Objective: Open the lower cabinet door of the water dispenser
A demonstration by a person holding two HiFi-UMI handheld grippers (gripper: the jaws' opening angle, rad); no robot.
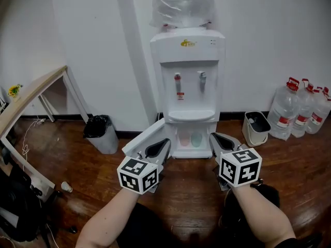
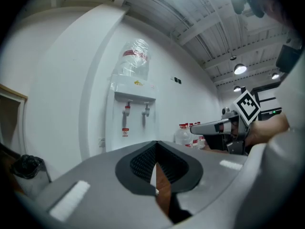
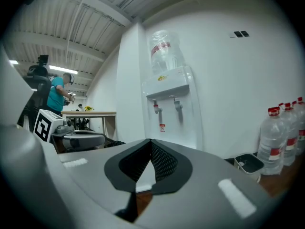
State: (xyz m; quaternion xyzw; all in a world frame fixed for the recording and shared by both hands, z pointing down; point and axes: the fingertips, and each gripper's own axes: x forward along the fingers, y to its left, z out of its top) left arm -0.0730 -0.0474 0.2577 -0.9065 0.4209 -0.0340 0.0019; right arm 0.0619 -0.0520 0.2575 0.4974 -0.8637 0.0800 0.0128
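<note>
A: Where is the lower cabinet door?

B: It stands open at the foot of the white water dispenser, swung out to the left, its free edge pointing toward the near left. Two pale cups show in the opened compartment.

A: And the left hand-held gripper?

B: It is just near of the door's free edge and level. Its jaws are narrow, the tips all but meeting, with nothing between them; only wooden floor shows through the slit.

A: The right hand-held gripper?

B: It is near the dispenser's right lower corner. Its jaws are pressed together and empty.

A: What else is around?

B: A black bin stands left of the door. A small white bin and water bottles stand to the right, along the far wall. A bench is at the far left.
</note>
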